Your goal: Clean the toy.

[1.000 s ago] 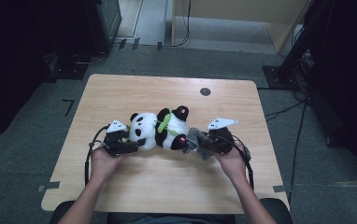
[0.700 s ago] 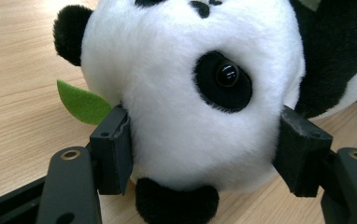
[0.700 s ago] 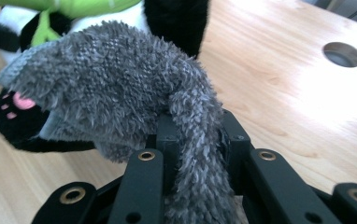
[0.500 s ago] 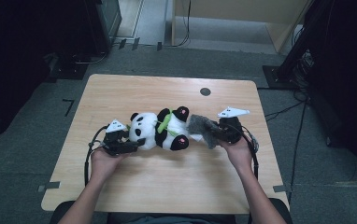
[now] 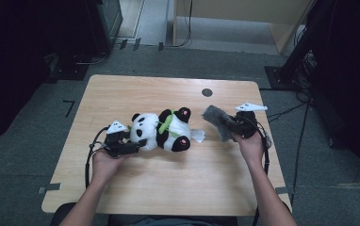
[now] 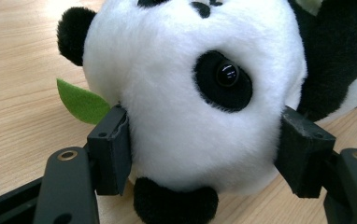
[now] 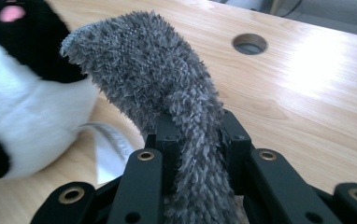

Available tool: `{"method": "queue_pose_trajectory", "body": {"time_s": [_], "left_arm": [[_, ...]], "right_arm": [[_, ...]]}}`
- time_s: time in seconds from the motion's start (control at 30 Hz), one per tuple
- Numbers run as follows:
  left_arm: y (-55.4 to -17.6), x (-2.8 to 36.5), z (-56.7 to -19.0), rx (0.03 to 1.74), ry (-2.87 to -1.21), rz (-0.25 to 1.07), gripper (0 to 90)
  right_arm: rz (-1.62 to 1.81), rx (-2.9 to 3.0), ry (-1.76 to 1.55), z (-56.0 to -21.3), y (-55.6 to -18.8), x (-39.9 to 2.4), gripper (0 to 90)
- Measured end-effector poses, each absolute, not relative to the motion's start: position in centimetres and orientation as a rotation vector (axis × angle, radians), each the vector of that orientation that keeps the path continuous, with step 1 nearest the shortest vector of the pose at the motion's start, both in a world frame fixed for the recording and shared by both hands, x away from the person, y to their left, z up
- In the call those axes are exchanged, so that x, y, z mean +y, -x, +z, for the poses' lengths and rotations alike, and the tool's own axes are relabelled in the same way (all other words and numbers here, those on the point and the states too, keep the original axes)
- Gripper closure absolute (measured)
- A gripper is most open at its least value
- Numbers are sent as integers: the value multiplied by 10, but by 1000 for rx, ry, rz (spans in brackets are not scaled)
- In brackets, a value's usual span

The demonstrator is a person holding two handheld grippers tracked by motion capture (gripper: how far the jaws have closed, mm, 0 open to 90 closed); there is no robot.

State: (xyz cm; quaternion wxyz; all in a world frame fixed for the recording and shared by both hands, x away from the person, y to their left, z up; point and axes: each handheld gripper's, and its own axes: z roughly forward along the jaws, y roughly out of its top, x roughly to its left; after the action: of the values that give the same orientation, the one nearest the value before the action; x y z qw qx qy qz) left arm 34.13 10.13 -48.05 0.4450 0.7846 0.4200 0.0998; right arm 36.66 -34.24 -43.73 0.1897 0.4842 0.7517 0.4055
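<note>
The plush panda (image 5: 161, 132) lies on its side on the wooden bench (image 5: 168, 188), white-bodied with black ears, limbs and eye patches, pink paw pads and a green leaf at its neck. The left gripper (image 5: 135, 146) has its 2 jaws spread wide and pressed against either side of the panda's head. The right gripper (image 5: 230, 126), beyond the panda's feet, is clamped on a shaggy grey cloth (image 7: 167, 93), which stands up out of its jaws clear of the toy.

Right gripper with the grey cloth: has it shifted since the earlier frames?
Yes. The right gripper, shut on the grey cloth, has moved rightward away from the panda, ending below and right of the table's round hole.
</note>
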Motion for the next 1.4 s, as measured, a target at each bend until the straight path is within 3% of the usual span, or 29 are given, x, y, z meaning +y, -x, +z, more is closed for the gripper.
{"method": "queue_pose_trajectory", "body": {"time_s": [0.7, 0.77, 1.0, 1.4], "left_arm": [[-344, 102, -483, 1015, -1947, 260, 262], [-344, 102, -483, 1014, -1945, 259, 258], [-345, 102, -483, 1010, -1948, 253, 229], [-346, 103, -484, 992, -1949, 247, 165]], "right_arm": [[1116, 1964, -1516, -481, -387, -383, 701], [1112, 1952, -1509, -482, -388, -383, 678], [1108, 1940, -1491, -483, -389, -380, 478], [1174, 1977, -1371, -462, -372, -361, 372]]}}
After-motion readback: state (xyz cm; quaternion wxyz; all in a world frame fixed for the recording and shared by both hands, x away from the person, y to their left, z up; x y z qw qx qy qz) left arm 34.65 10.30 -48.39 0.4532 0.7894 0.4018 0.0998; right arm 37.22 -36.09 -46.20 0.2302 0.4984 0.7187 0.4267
